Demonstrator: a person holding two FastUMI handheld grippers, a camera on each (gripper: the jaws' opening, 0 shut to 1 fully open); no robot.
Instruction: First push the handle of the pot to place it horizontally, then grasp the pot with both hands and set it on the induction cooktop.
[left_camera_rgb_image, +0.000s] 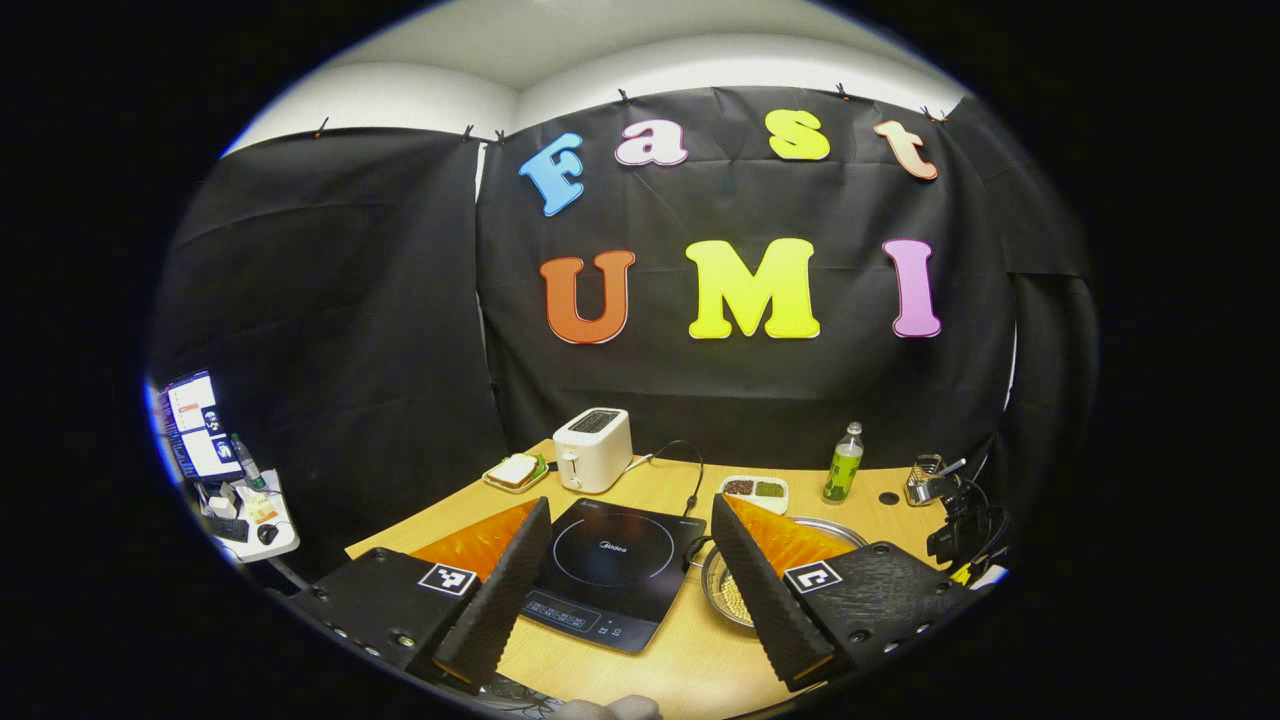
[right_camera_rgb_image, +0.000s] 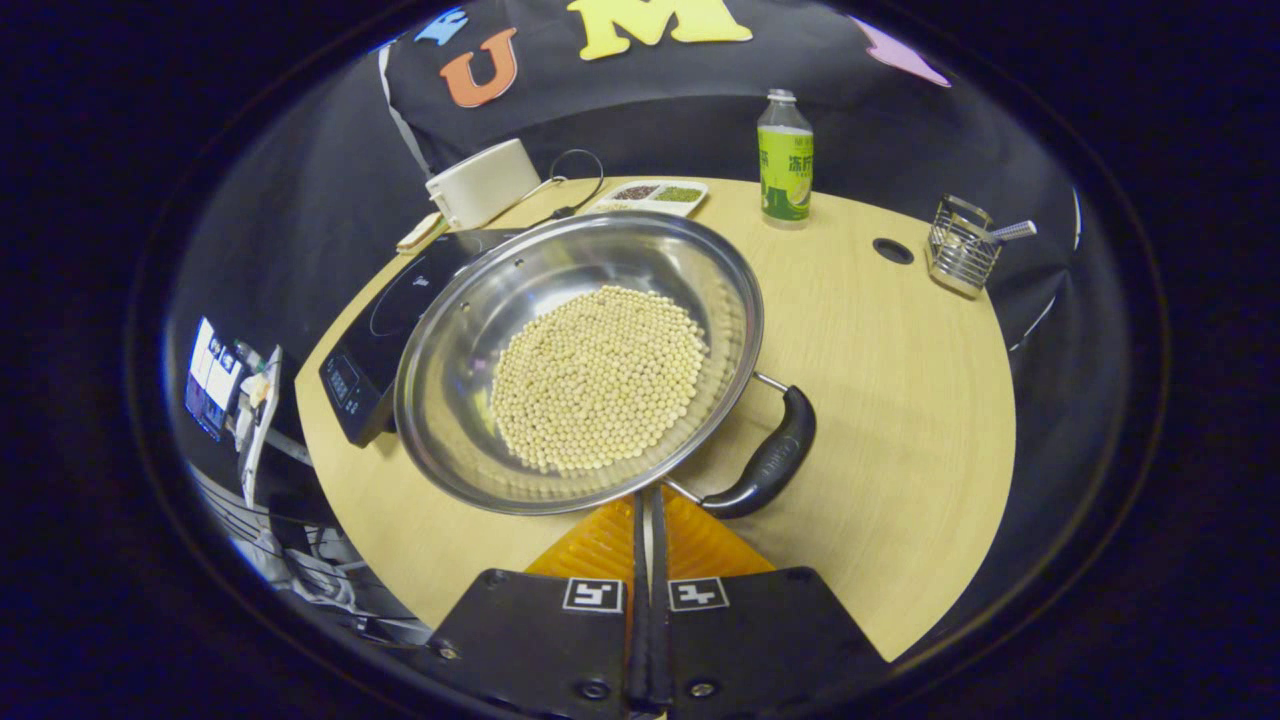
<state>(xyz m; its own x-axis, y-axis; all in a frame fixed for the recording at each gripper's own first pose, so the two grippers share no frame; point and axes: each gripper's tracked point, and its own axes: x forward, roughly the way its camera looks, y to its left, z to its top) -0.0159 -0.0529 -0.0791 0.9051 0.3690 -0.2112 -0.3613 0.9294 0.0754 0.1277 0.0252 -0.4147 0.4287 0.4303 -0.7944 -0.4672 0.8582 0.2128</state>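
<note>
The right tool has its two fingers pressed flat together with nothing between them, their tips at the near rim of the pot. The pot's handle lies just to the right of those tips, angled away toward the upper right, its near end beside them. The pot sits on the bench, full of pale beans, with its far left rim over the edge of the induction cooktop.

The step in hand looks like the push on the handle. I judge the closed tips make a good blunt pusher: set them against the side of the handle near its free end, where leverage is greatest, and sweep slowly so the pot turns in place and the beans do not slosh out. Keep the tips low, on the grip and not on the thin metal stem, or they may slip off it.

The left tool is held wide, gripping nothing, raised above the bench, with the cooktop between its fingers and a slice of the pot behind the right one.

The right gripper view gives the handle, the beans and the contact zone. The left gripper view gives the cooktop's whole top and control strip, and the toaster beyond it.
</note>
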